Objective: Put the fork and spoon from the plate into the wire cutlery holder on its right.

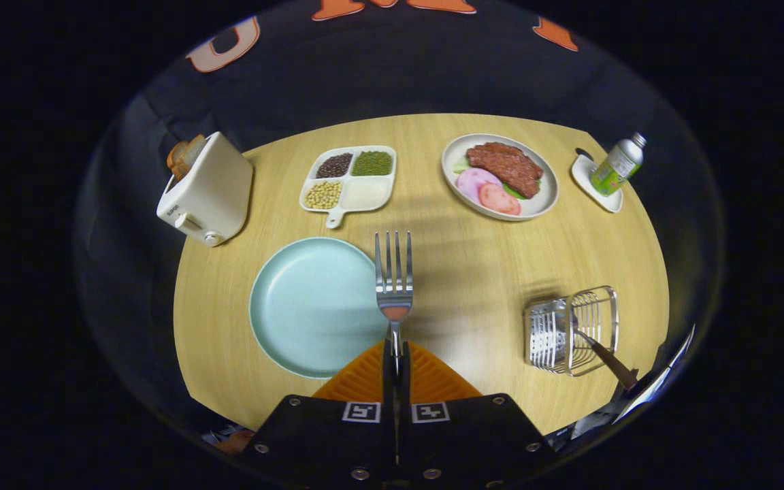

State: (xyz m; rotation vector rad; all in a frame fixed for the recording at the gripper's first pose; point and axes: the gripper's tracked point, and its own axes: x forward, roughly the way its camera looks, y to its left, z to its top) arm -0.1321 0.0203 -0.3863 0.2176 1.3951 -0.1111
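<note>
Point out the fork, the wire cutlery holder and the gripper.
fork (393,286): gripper view, on the tines' base.
wire cutlery holder (593,316): gripper view, on its wire wall.
gripper (396,361): gripper view, between the fingertips, shut on the fork handle.

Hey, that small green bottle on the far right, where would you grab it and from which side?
The gripper is shut on the fork now, so free it first. Then I'd take the green bottle around its straight middle body, coming level from the near side. It stands slightly tilted on a small white dish, and the narrow silver cap offers less hold.
</note>
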